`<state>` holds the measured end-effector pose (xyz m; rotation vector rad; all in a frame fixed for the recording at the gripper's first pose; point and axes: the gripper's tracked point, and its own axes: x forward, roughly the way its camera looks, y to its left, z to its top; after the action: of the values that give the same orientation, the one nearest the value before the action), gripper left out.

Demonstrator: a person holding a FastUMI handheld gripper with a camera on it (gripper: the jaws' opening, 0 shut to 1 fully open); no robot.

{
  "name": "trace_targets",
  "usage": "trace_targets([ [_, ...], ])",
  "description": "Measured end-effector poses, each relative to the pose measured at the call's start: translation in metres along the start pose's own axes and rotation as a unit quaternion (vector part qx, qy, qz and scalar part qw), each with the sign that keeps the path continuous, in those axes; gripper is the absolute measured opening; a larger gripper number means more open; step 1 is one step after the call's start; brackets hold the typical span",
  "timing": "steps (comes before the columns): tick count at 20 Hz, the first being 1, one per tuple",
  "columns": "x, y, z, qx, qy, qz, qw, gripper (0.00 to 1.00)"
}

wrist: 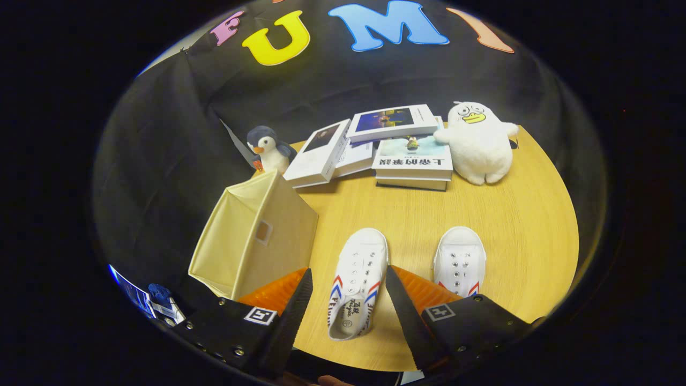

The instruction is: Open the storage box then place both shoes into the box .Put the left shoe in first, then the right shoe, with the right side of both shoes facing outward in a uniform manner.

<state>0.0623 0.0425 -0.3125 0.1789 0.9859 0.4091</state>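
- Storage box sits at ten o'clock, its opening turned away; neither shoe boxed.
- Jaws wide, empty, straddling the left shoe; right shoe at one o'clock.

A pale cream fabric storage box sits on the wooden bench, off to the left of the shoes, with a small label window on the side facing them. Two white canvas shoes lie side by side, toes pointing away. The left-hand shoe shows red and blue stripes on its sides and an open collar. The right-hand shoe lies apart from it, its heel hidden.
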Motion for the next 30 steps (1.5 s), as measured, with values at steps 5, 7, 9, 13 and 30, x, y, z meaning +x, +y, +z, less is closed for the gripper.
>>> trace_targets([
  [5,0.025,-0.016,-0.043,0.004,0.061,-0.016,0.998,0.85],
  [7,0.036,-0.02,-0.059,-0.004,0.087,-0.023,0.996,0.85],
  [9,0.046,-0.024,-0.069,-0.013,0.103,-0.029,0.994,0.85],
  [13,0.067,-0.03,-0.084,-0.021,0.132,-0.048,0.99,0.84],
  [30,0.062,-0.016,-0.085,0.065,0.177,-0.025,0.982,0.02],
])
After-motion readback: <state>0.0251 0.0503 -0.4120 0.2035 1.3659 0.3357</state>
